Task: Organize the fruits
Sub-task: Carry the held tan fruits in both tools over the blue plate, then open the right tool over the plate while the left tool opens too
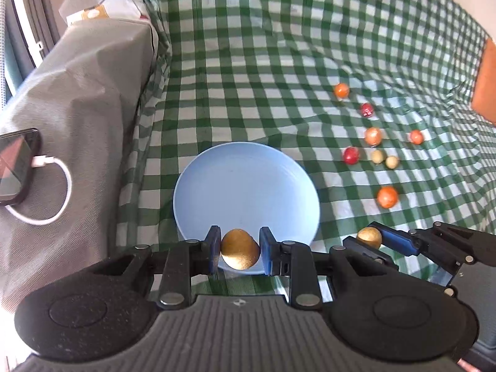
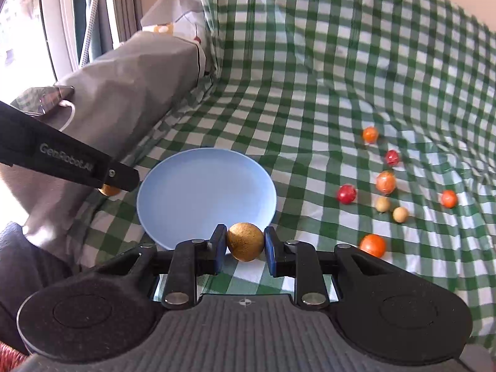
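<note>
My left gripper (image 1: 240, 252) is shut on a brown kiwi (image 1: 240, 249) over the near rim of an empty light blue plate (image 1: 245, 183). My right gripper (image 2: 245, 245) is shut on a second brown kiwi (image 2: 245, 241) just off the plate's (image 2: 204, 189) near right rim; it also shows in the left wrist view (image 1: 369, 238). The left gripper's body (image 2: 68, 164) crosses the right wrist view at the left, with its kiwi (image 2: 108, 190) peeking out below. Several small fruits lie on the checked cloth to the right: an orange one (image 1: 387, 197), a red one (image 1: 351, 155), two pale ones (image 1: 384, 158).
A green-and-white checked cloth (image 1: 263, 62) covers the surface and rises at the back. A grey-covered block (image 1: 86, 93) stands at the left with a phone (image 1: 15, 164) and white cable on it. An orange object (image 1: 486, 83) sits at the far right edge.
</note>
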